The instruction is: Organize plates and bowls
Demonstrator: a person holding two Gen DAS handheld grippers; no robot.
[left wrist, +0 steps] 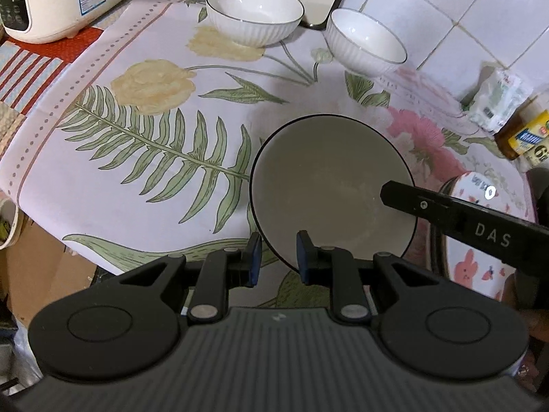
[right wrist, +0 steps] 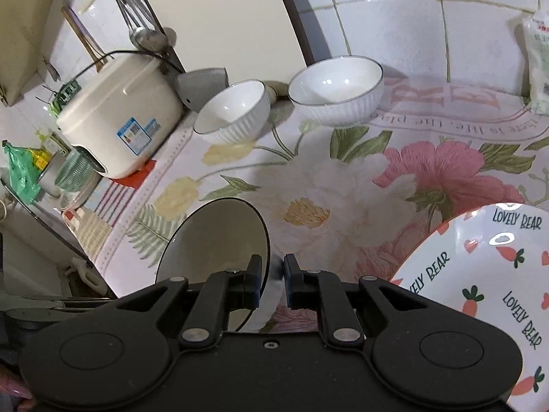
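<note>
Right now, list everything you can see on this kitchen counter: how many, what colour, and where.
dark-rimmed bowl: one, beige inside, nearest, gripped at its rim by both tools
ribbed bowls: two, white, at the back by the tiled wall
bear plate: one, white with carrots and hearts, right edge
rice cooker: one, cream, back left
tablecloth: one, floral, covering the counter
bottle: one, amber with yellow label, far right
packet: one, white and green, against the wall
left tool: black, blue pads, shut on the bowl rim
right tool: black, shut on the bowl's opposite rim
</note>
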